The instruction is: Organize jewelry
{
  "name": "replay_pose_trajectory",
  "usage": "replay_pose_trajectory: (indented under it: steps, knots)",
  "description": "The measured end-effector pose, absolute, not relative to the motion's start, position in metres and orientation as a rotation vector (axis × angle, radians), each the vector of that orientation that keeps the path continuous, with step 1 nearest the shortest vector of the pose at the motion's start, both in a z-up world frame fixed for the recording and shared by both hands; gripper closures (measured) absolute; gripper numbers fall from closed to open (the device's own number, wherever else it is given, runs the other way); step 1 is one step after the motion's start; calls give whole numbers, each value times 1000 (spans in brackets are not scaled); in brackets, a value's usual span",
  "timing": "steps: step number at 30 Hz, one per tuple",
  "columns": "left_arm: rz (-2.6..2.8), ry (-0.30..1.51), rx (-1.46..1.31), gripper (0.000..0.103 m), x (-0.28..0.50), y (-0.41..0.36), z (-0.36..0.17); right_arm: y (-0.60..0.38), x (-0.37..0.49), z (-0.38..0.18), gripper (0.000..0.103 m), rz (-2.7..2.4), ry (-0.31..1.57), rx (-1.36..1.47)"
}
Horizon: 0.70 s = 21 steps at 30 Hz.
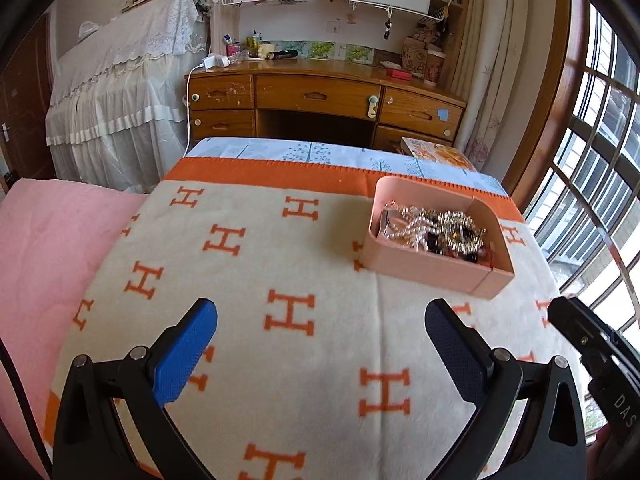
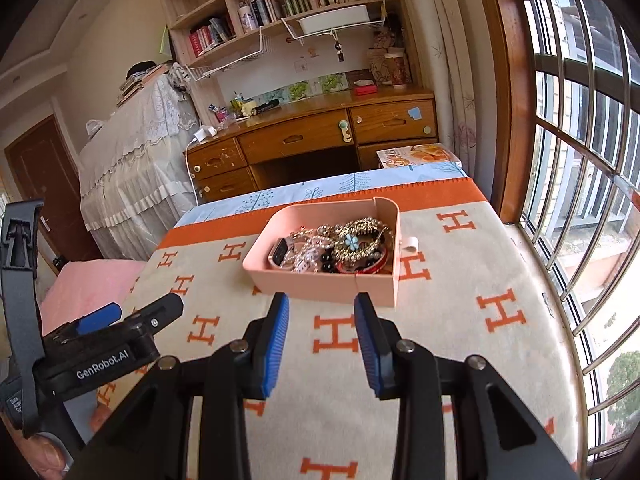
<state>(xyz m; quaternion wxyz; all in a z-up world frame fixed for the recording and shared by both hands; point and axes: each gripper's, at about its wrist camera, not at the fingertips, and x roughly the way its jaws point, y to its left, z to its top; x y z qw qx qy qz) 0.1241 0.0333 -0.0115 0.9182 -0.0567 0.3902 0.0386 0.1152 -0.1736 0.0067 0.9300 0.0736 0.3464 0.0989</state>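
A pink tray [image 1: 424, 268] sits on a cream blanket with orange H marks [image 1: 280, 248]. It holds a heap of jewelry [image 1: 440, 230]: pearl strands, gold chains, dark beads. In the right wrist view the tray [image 2: 316, 280] is just beyond my fingertips, and the jewelry [image 2: 340, 246] includes a blue flower piece and a red bangle. My left gripper [image 1: 320, 316] is open wide and empty, left of and nearer than the tray. My right gripper [image 2: 321, 308] is partly open and empty, close to the tray's near wall.
A wooden desk with drawers [image 1: 320, 96] stands beyond the bed, with bookshelves [image 2: 288, 4] above. A pink pillow [image 1: 48, 248] lies left. A barred window [image 2: 580, 160] is on the right. A small white piece [image 2: 410, 245] lies beside the tray.
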Motion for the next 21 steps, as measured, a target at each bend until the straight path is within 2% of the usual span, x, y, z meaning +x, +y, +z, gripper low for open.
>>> replay_pose_trajectory:
  steps: [2, 3, 4, 5, 6, 7, 15, 21]
  knots:
    - [97, 809, -100, 1, 100, 36, -13, -168, 93, 10, 63, 224, 701, 140]
    - [99, 812, -100, 1, 88, 38, -13, -165, 81, 11, 57, 233, 696, 135]
    - [99, 813, -101, 1, 77, 40, -12, -162, 70, 12, 47, 240, 693, 127]
    - [102, 814, -103, 1, 67, 41, -11, -159, 60, 13, 42, 245, 690, 119]
    - [105, 812, -108, 1, 56, 43, -9, -156, 50, 14, 32, 245, 687, 113]
    - [106, 805, -111, 1, 46, 44, -6, -154, 40, 15, 29, 243, 681, 109]
    - [118, 756, -104, 1, -19, 42, 6, -143, -17, 29, 20, 244, 623, 90]
    - [139, 718, -88, 1, -45, 37, 12, -143, -35, 30, 19, 217, 614, 99]
